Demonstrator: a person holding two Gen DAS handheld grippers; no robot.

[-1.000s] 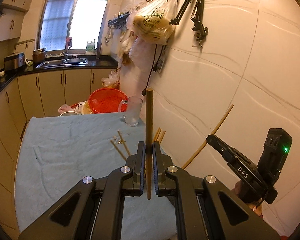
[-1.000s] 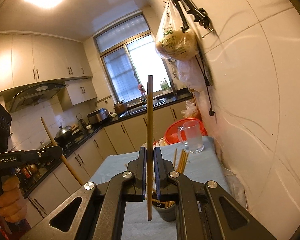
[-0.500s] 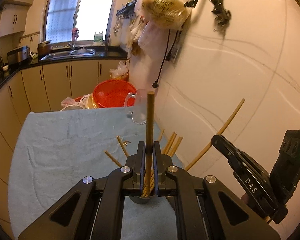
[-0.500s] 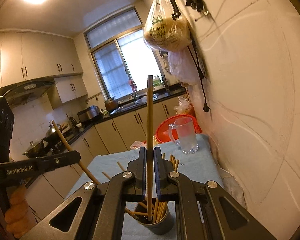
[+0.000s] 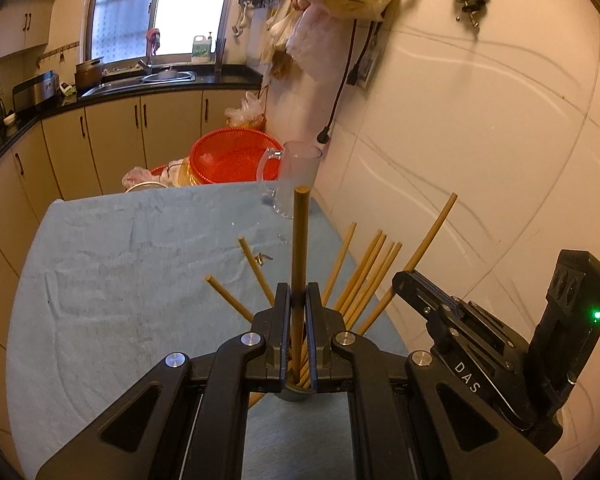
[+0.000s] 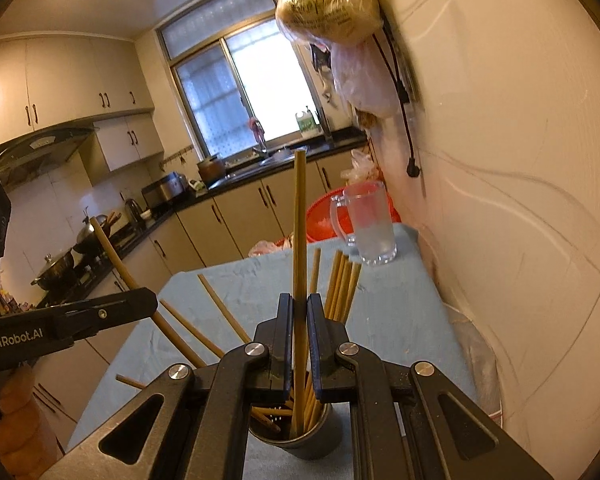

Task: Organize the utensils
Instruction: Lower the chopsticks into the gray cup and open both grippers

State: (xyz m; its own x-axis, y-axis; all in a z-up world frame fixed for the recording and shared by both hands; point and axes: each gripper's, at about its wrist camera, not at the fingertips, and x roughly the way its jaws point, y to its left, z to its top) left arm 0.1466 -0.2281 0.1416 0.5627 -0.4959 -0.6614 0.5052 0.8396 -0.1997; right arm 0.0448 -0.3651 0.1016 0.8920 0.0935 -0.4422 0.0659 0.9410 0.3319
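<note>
My left gripper (image 5: pixel 298 296) is shut on an upright wooden chopstick (image 5: pixel 300 240). Its lower end sits at the mouth of a dark cup (image 5: pixel 296 394) that holds several chopsticks (image 5: pixel 364 276) fanned outward. My right gripper (image 6: pixel 299 304) is shut on a second chopstick (image 6: pixel 299 220), whose lower end dips inside the same cup (image 6: pixel 316 440). In the left wrist view the right gripper (image 5: pixel 404 280) comes in from the right with its slanted chopstick (image 5: pixel 428 240). In the right wrist view the left gripper (image 6: pixel 148 304) shows at the left with its chopstick (image 6: pixel 110 246).
The cup stands on a table under a blue cloth (image 5: pixel 120 280), close to the white wall (image 5: pixel 480 160) on the right. A glass mug (image 6: pixel 370 228) stands at the far end, a red basket (image 5: pixel 232 156) behind it. A hand (image 6: pixel 16 412) holds the left gripper.
Both grippers have come down and forward with their chopsticks. The cup has come into view under the jaws, and the chopsticks' lower ends now reach its mouth.
</note>
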